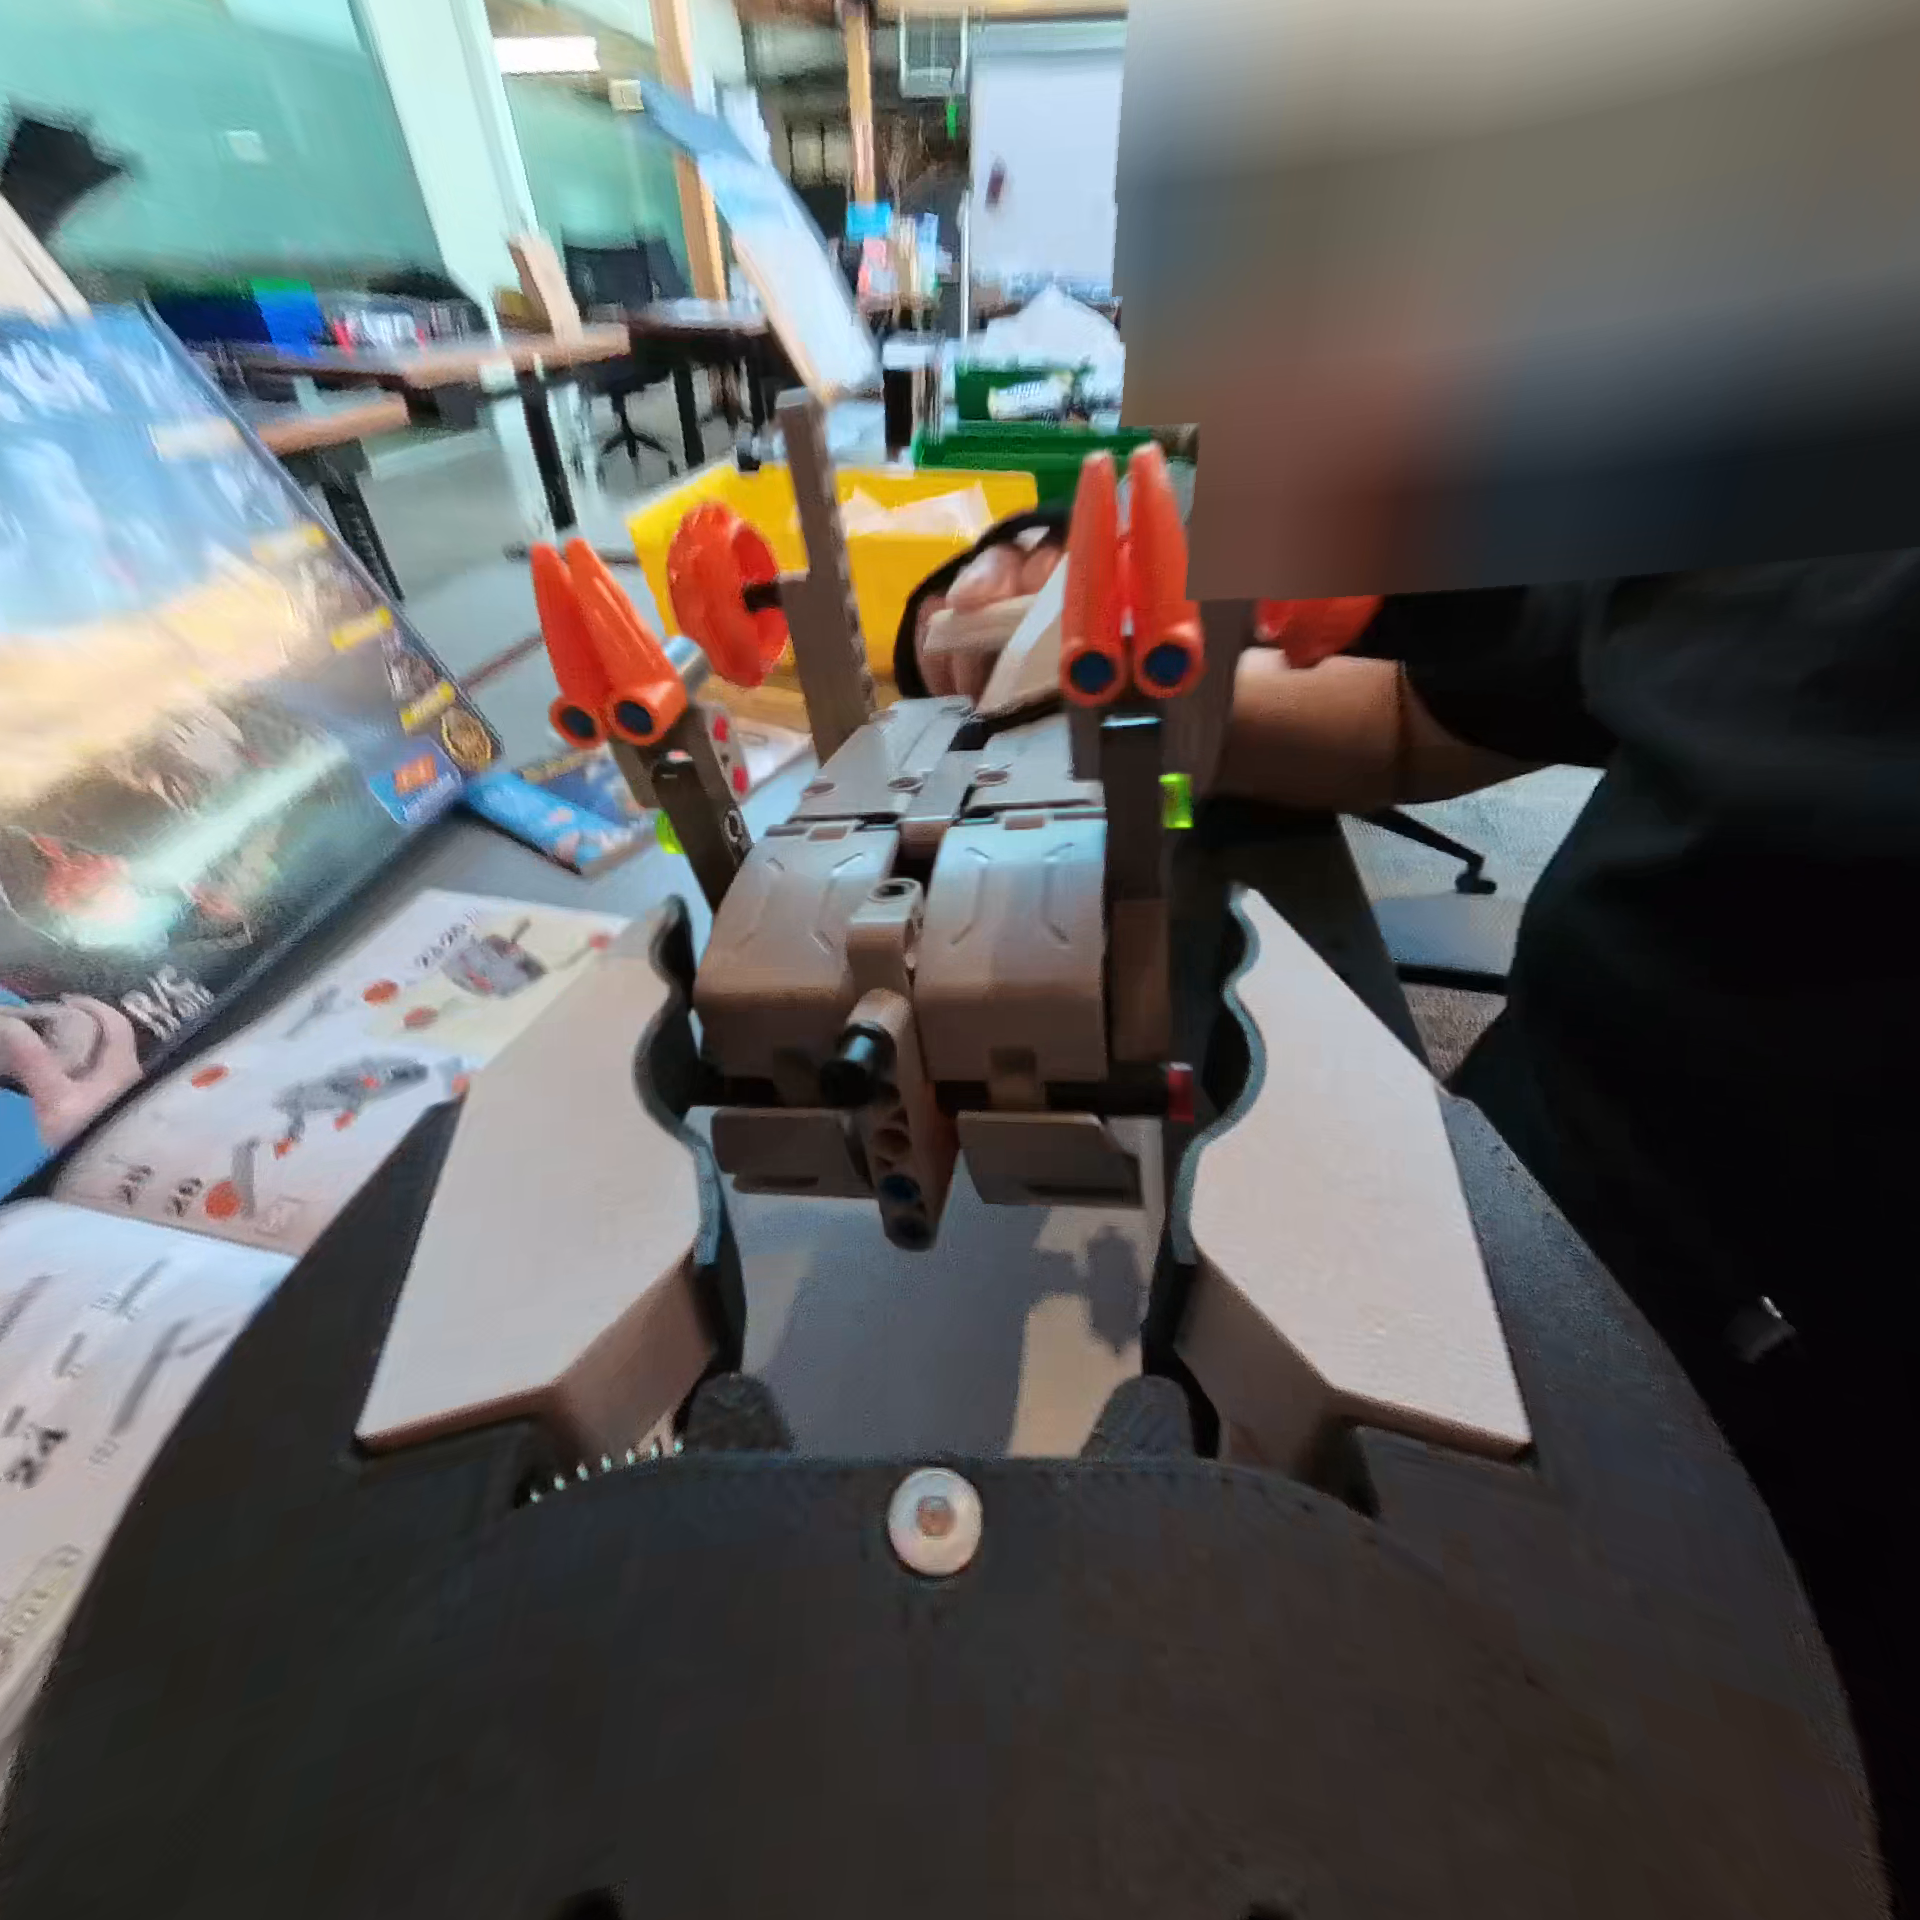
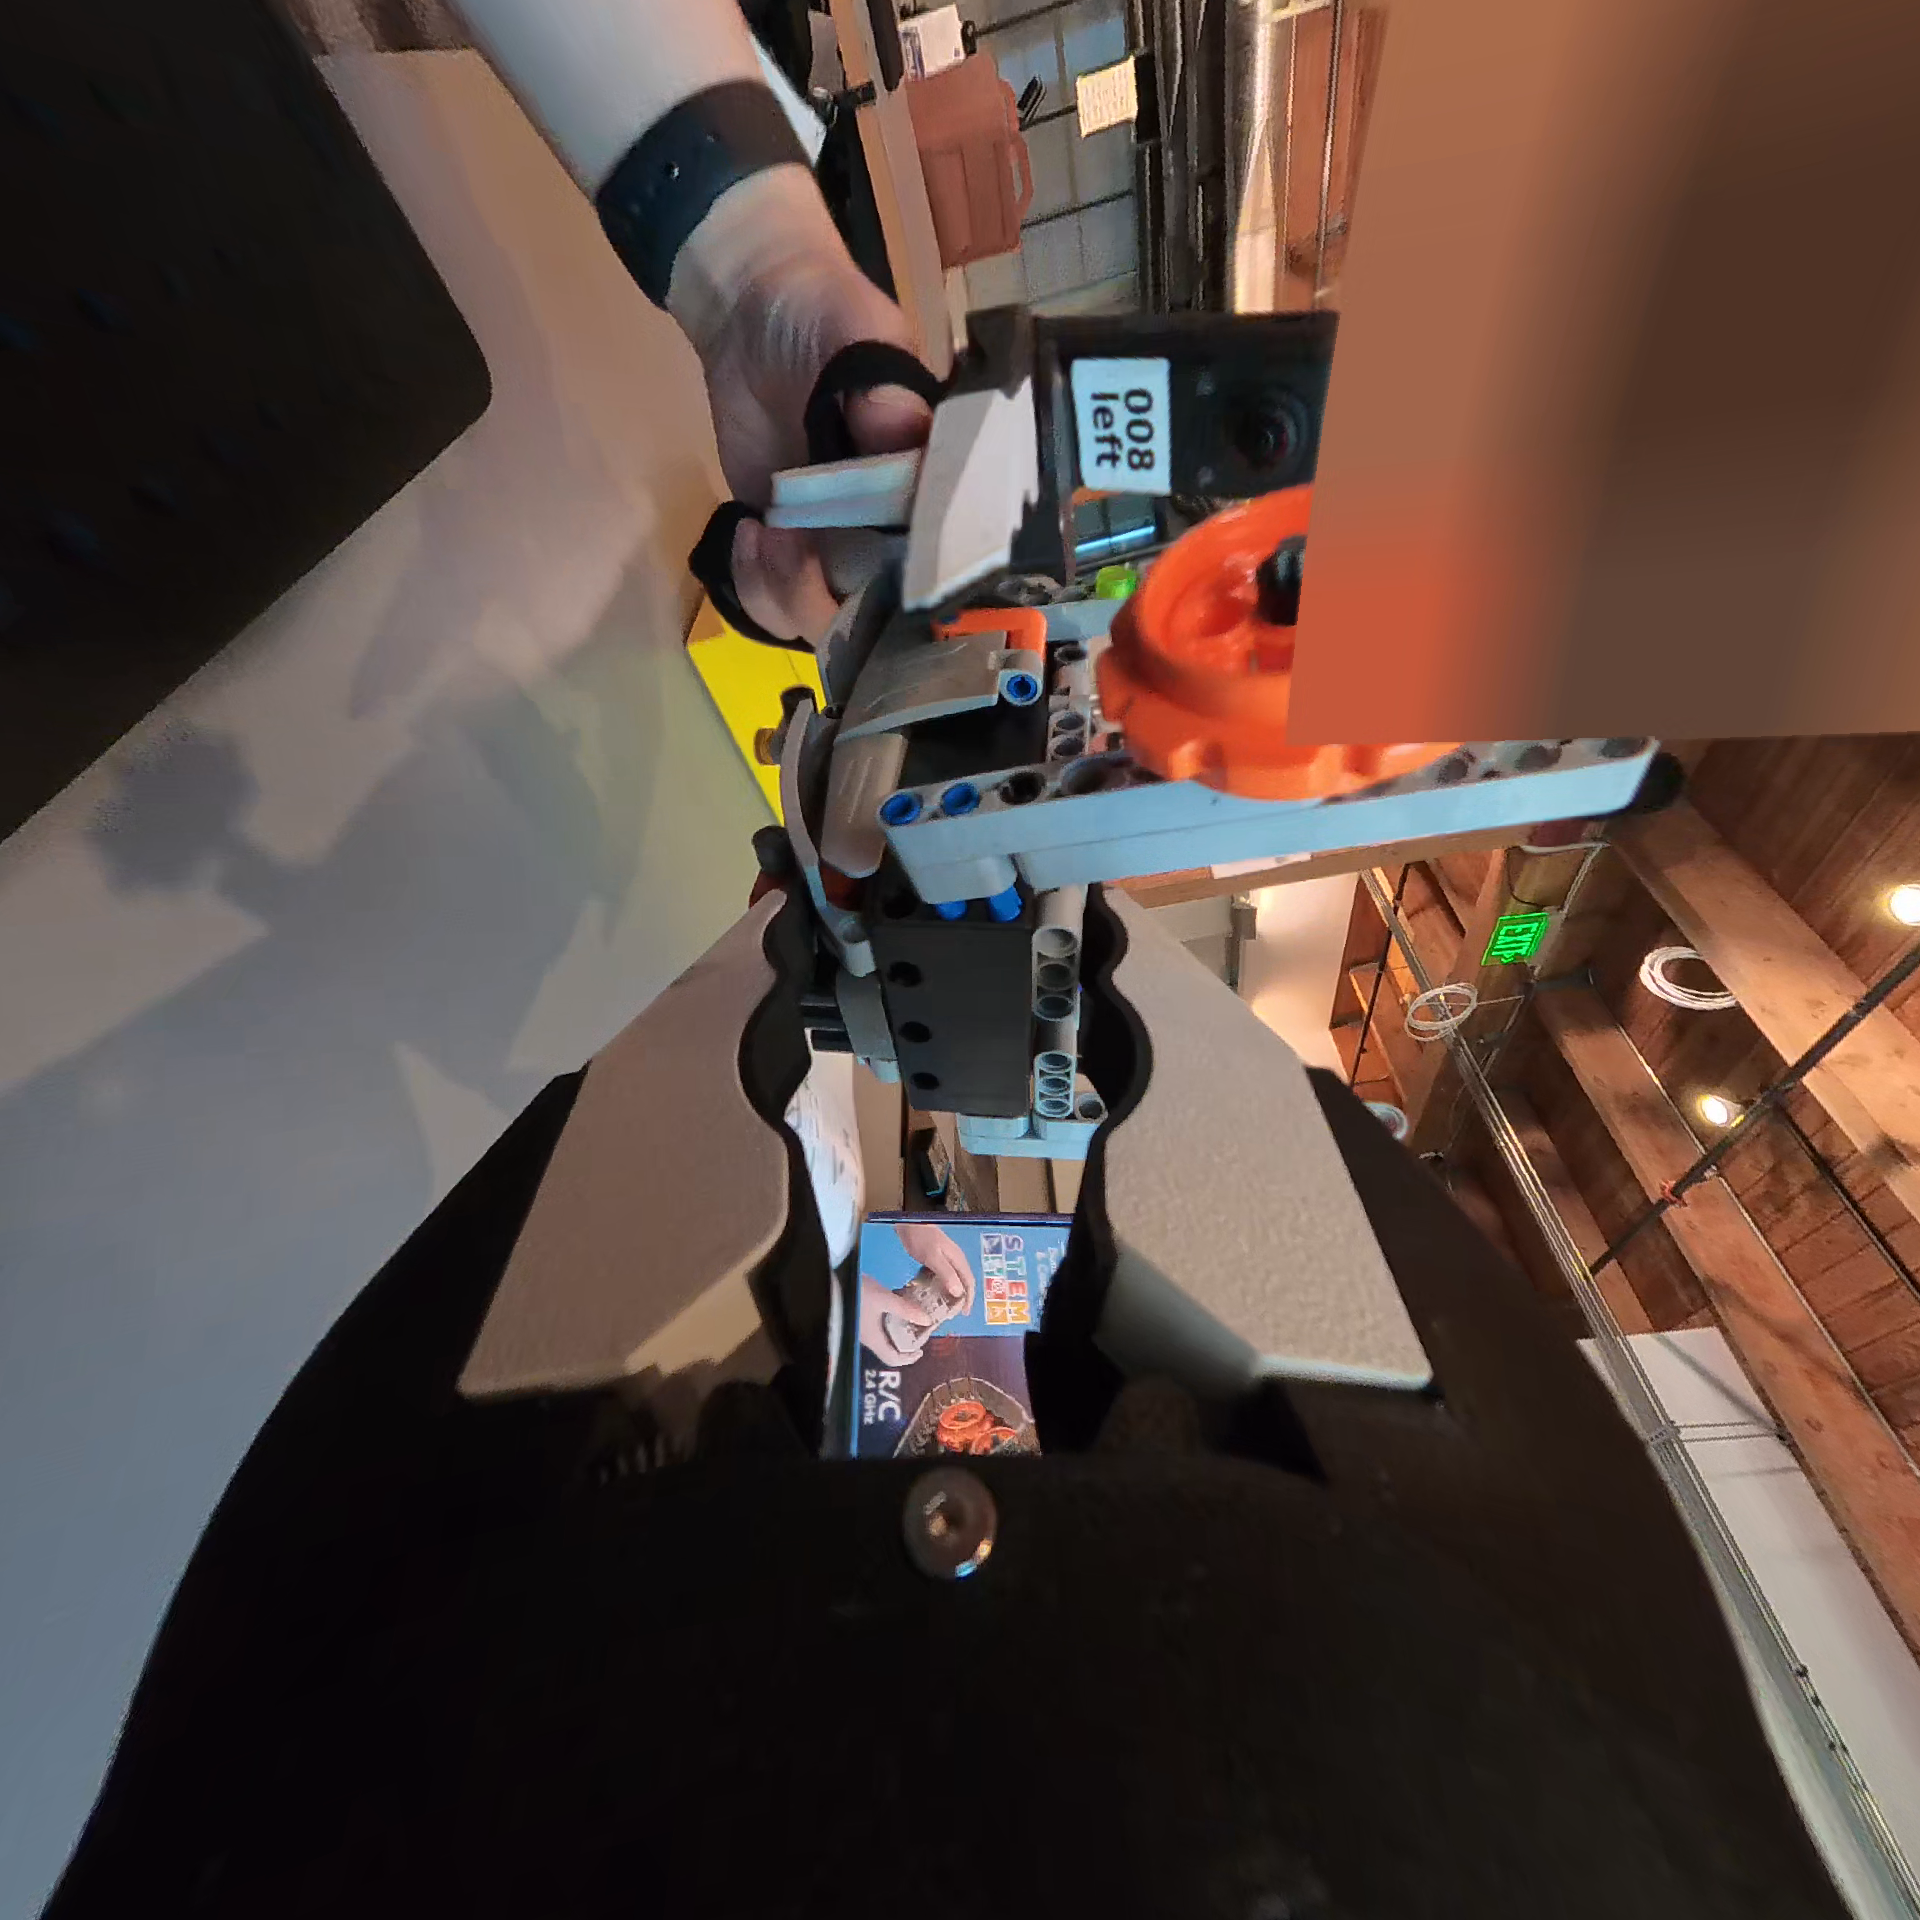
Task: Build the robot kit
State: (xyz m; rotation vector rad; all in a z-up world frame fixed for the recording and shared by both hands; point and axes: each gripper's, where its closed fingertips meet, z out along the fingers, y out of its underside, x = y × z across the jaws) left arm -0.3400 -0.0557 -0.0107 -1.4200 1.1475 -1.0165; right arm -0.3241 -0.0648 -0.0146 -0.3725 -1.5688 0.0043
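Note:
A grey brick-built model (image 1: 904, 935) with two pairs of orange cones (image 1: 1127, 582) and an orange wheel (image 1: 717, 592) is held in the air above the table. My left gripper (image 1: 951, 987) is shut on the model's wide grey body, one finger on each side. My right gripper (image 2: 945, 987) is shut on the model's black and grey block (image 2: 956, 997) from the other end, below its orange wheel (image 2: 1195, 644). Each gripper shows in the other's view: the right one (image 1: 1013, 655) behind the model, the left one (image 2: 935, 561) with a hand on it.
A picture box (image 1: 156, 675) leans at the left, with instruction sheets (image 1: 312, 1039) lying on the table. A yellow bin (image 1: 914, 540) and a green bin (image 1: 1018, 436) stand behind the model. A person in black (image 1: 1714, 1039) is close at the right. The box also shows in the right wrist view (image 2: 945, 1330). My left and right fingertips are right by each other.

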